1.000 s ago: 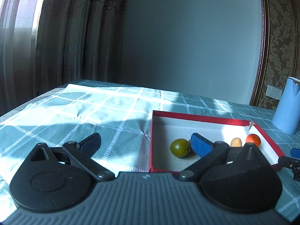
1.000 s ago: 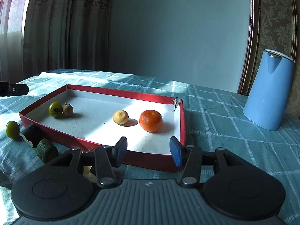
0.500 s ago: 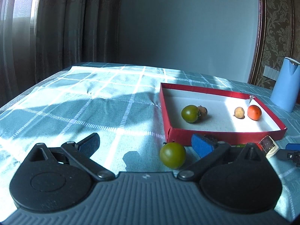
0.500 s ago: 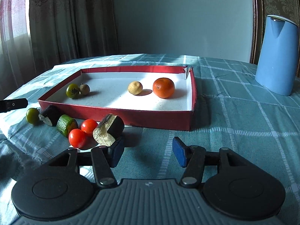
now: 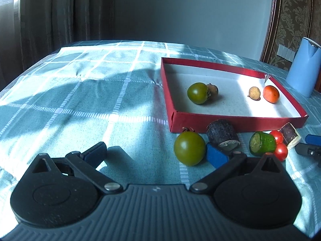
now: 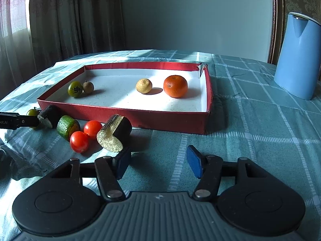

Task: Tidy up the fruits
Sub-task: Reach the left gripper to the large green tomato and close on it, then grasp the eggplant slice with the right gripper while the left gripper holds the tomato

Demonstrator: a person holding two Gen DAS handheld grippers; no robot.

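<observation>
Right gripper (image 6: 158, 161), empty jaws opening; left gripper (image 5: 154, 154) spread wide. Only right view shows eggplant piece (image 6: 114, 132) whole.

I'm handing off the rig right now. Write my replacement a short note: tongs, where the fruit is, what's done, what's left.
Left tongs: open, empty, low beside the green tomato outside the tray.
Right tongs: jaws opening, nothing between them, near the cut dark piece.
Red tray holds four: green tomato, small brown fruit, yellowish fruit, orange.
Left on the cloth before it: green tomato, dark chunk, green chunk, two red tomatoes, cut dark piece.
</observation>
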